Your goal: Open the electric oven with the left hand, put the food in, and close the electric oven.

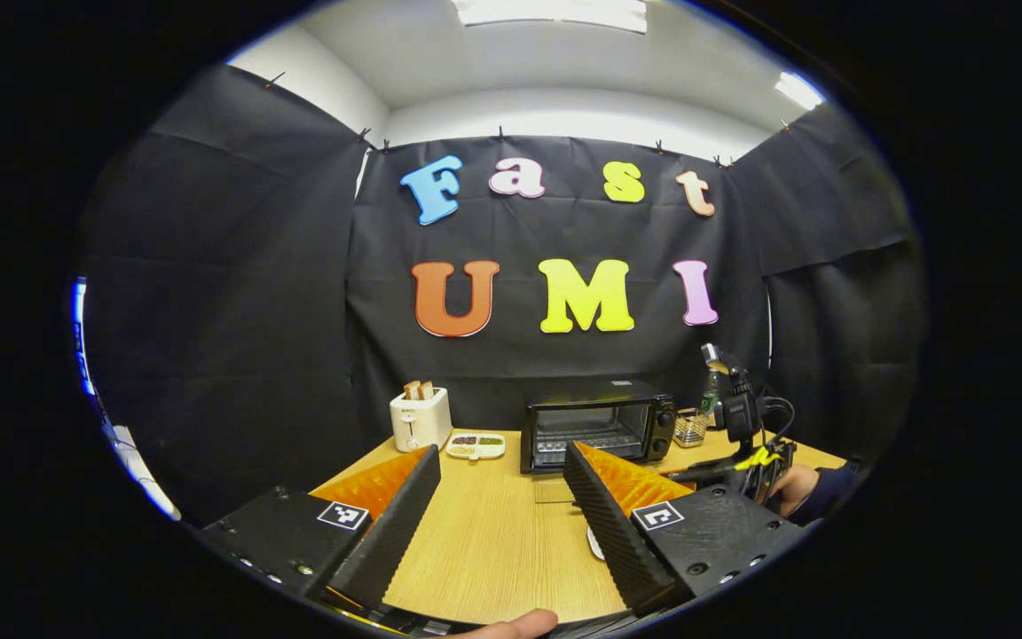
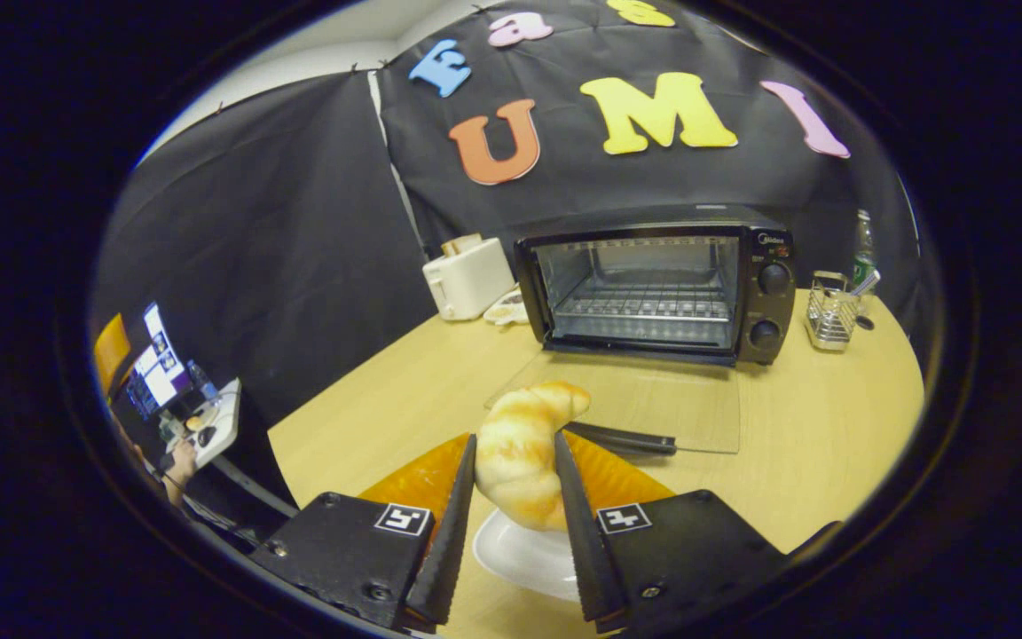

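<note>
Right gripper (image 2: 515, 484) has both fingers pinched on the croissant (image 2: 520, 453), lifted just above a white plate (image 2: 520, 559). Left gripper (image 1: 502, 506) is spread wide with nothing in it, above the wooden table (image 1: 493, 532). The electric oven (image 2: 653, 284) sits ahead, glass door (image 2: 644, 404) folded flat down, wire rack bare.

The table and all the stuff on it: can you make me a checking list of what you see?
Surface: wooden table, round-edged.
Job's things: electric oven with its glass door folded down open, rack inside bare; croissant held above a white plate.
Clutter: toaster with bread slices; snack dish; wire holder; bottle.
Grippers: left gripper open, holding nothing; right gripper shut on the croissant.
Cables: black cable on the right gripper.
Surroundings: black cloth walls; screen on a side desk.
</note>
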{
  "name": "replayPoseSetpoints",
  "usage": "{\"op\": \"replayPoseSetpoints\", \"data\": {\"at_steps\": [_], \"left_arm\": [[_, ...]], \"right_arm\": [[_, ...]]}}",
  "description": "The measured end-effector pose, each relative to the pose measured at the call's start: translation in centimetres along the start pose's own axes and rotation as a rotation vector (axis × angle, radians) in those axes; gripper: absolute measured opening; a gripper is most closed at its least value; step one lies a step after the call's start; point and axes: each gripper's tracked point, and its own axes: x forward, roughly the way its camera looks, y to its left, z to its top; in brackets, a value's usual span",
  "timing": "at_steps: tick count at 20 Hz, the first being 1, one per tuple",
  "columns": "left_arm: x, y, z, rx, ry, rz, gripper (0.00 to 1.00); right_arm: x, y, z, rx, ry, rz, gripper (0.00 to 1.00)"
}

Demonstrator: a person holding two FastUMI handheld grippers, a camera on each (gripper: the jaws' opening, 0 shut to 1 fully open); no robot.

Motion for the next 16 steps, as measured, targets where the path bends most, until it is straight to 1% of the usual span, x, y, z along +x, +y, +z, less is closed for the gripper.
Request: {"op": "replayPoseSetpoints", "data": {"at_steps": [4, 5, 7, 9, 11, 12, 13, 14, 16], "left_arm": [[0.8, 0.1, 0.0, -0.015, 0.009, -0.016, 0.94], [1.0, 0.4, 0.0, -0.020, 0.007, -0.012, 0.94], [1.3, 1.1, -0.2, -0.021, 0.007, 0.000, 0.95], [1.8, 1.9, -0.9, -0.018, 0.021, 0.013, 0.95], [2.4, 2.4, -1.8, -0.026, 0.048, 0.023, 0.95], [2.5, 2.4, -2.3, -0.047, 0.066, 0.019, 0.95], [2.6, 2.8, -2.4, -0.064, 0.077, 0.026, 0.95], [2.8, 3.3, -2.5, -0.068, 0.084, 0.040, 0.95], [3.1, 4.2, -2.6, -0.052, 0.082, 0.059, 0.94]], "right_arm": [[3.9, -2.1, 4.0, 0.174, -0.072, -0.014, 0.53], [5.1, -2.6, 4.9, 0.208, -0.087, -0.014, 0.55], [7.6, -3.7, 6.2, 0.269, -0.112, -0.022, 0.53], [10.3, -5.2, 7.5, 0.327, -0.145, -0.048, 0.54], [13.0, -7.2, 8.5, 0.372, -0.178, -0.091, 0.53], [14.4, -8.3, 9.0, 0.392, -0.198, -0.121, 0.53], [15.7, -9.8, 9.4, 0.400, -0.196, -0.167, 0.53], [16.9, -11.2, 9.9, 0.416, -0.205, -0.201, 0.52], [18.6, -14.1, 11.5, 0.456, -0.262, -0.261, 0.53]]}}
